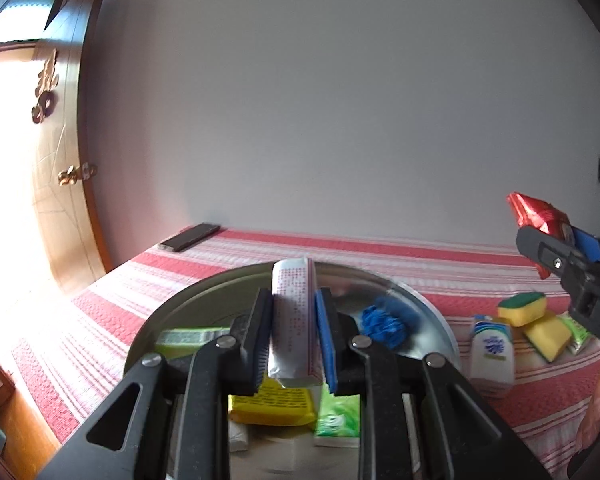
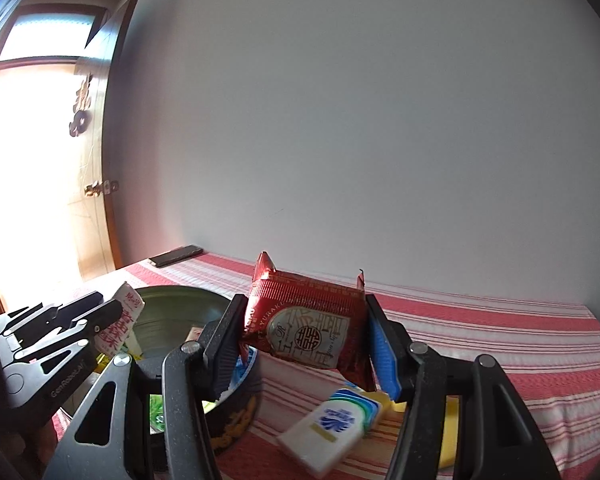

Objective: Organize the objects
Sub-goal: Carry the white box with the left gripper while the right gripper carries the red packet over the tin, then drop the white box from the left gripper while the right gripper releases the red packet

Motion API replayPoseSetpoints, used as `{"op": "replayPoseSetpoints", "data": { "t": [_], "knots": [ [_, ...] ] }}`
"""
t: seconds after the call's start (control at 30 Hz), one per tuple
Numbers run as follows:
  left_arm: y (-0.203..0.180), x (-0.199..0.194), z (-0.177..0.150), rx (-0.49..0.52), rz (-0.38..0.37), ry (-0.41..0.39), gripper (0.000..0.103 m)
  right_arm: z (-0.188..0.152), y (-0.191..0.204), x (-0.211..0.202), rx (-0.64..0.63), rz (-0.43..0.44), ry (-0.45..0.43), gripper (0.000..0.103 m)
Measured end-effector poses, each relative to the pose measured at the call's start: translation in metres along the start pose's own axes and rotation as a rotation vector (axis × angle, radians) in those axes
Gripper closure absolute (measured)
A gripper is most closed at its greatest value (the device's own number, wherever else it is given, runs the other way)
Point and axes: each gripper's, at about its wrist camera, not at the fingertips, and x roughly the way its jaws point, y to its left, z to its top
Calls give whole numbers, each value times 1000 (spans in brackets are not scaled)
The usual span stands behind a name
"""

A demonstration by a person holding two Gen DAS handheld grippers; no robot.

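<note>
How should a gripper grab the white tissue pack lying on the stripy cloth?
The white tissue pack lies flat on the striped cloth, beside the round tin, with a yellow sponge close behind it. Probably best to come straight down from above and pinch its two long sides near the middle, across the narrow width, since the ends are crowded.

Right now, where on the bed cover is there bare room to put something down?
The striped cover is bare along the wall, from the black phone rightwards, behind the round tin. It is crowded right of the tin, around the white tissue pack and yellow sponges, and inside the tin.
</note>
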Motion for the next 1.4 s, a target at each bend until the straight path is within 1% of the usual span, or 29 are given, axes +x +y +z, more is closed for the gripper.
{"op": "replayPoseSetpoints", "data": {
  "t": [0.07, 0.27, 0.57, 0.87, 1.03, 1.2, 1.4],
  "knots": [
    [6, 5, -1, -8, 5, 19, 82, 0, 7, 5, -12, 11, 10, 44],
    [18, 12, -6, -17, 26, 41, 82, -2, 30, 20, -53, 45, 41, 44],
    [24, 23, -9, -13, 46, 81, 82, -8, 56, 44, -90, 82, 93, 44],
    [29, 35, -14, -4, 61, 118, 82, -14, 68, 64, -116, 96, 146, 44],
    [29, 36, -14, 14, 62, 119, 82, -18, 73, 76, -130, 97, 187, 44],
    [26, 40, -13, 58, 74, 130, 82, -23, 77, 85, -142, 97, 218, 44],
    [19, 46, -11, 129, 88, 178, 81, -27, 81, 94, -158, 97, 263, 44]
  ]
}}
